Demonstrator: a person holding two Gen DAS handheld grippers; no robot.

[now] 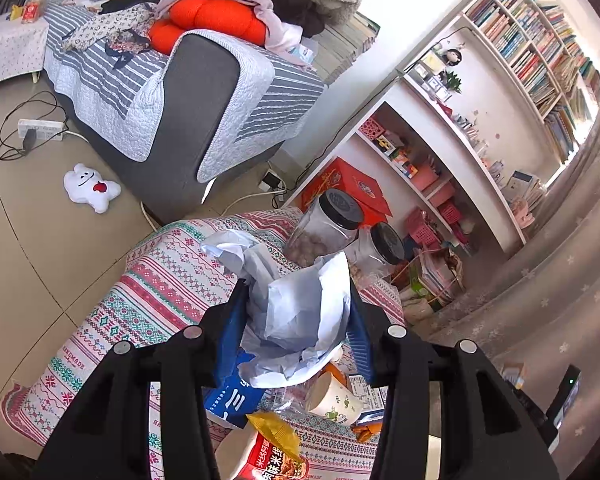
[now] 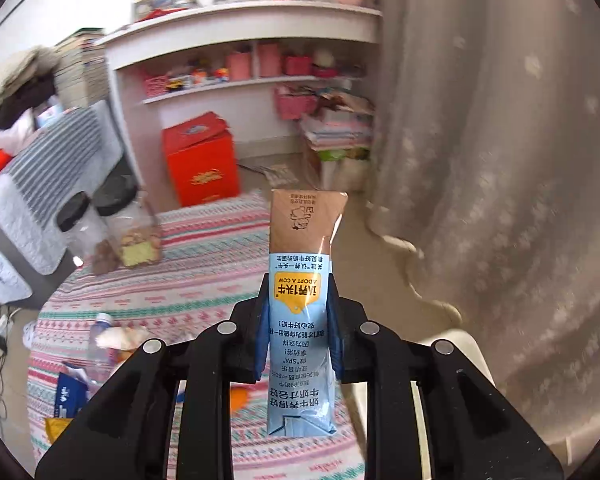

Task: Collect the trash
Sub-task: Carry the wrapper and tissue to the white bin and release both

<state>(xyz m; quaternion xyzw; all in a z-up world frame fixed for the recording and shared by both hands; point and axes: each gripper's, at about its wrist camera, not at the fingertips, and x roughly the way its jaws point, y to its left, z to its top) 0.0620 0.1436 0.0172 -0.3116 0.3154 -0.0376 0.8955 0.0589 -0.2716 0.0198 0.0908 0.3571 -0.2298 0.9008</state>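
Holding two pieces of trash at once, we have the left gripper (image 1: 298, 320) clamped on a crumpled pale blue plastic bag (image 1: 296, 304), its blue pads pressed into the folds from both sides, and the right gripper (image 2: 298, 320) closed tight on a flattened milk carton (image 2: 302, 312), which stands up between the fingers above the patterned tablecloth (image 2: 204, 264).

Just below the bag, more litter lies on the table: a paper cup (image 1: 334, 398) tipped on its side, a red noodle packet (image 1: 276, 462) with a yellow wrapper (image 1: 276, 432) touching it, and a blue packet (image 1: 230, 398) beside them. Farther back on the cloth stand two clear jars (image 1: 324, 228) with black lids, which look like food storage, not rubbish.

From here we see a few risks. The bag is soft and slippery, so it may slide out of our left grip if we swing it quickly. The carton is pinched near its middle, with much of it standing beyond the fingertips; a sharp turn could twist it loose. The right view is blurred at its edges, so a fast sweep near the jars could knock one over.

Beyond the table we see a red box (image 2: 202, 158) on the floor, white shelves (image 2: 236, 80), a curtain (image 2: 500, 160) and a sofa (image 1: 196, 92). We see no bin in either view.
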